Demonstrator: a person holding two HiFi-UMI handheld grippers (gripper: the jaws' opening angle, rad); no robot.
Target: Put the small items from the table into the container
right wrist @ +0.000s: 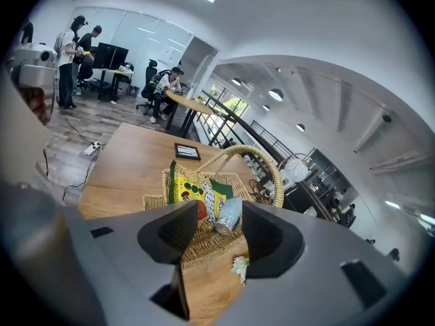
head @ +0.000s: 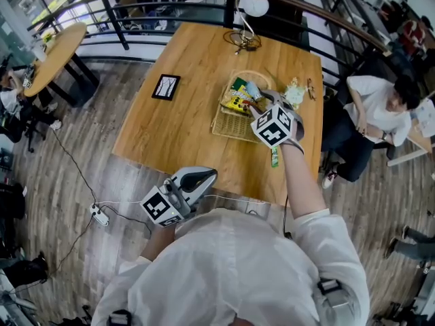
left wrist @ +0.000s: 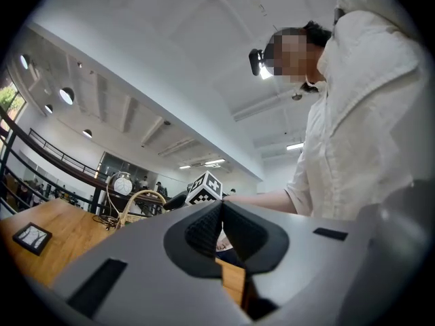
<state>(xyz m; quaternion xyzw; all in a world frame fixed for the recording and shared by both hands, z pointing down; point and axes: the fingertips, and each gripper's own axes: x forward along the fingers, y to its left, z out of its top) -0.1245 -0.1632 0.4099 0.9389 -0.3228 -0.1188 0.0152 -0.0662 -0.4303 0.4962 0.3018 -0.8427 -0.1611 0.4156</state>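
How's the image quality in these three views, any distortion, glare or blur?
Head view: fisheye warps the table, light even. Left gripper view: dark round vignette, ceiling strip light glares slightly. Right gripper view: same vignette, basket sharp.

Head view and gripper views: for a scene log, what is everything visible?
table: one, light wood, centre
basket: one, tan wicker, on the table
snack bag: one, yellow-green, in basket
small can: one, pale blue, in basket
frame: one, black, left of basket
lamp: one, white globe, table's far edge
seated person: one, white top, right of table
left gripper: one, grey, shut and empty, by the body
right gripper: one, grey, open and empty, by basket
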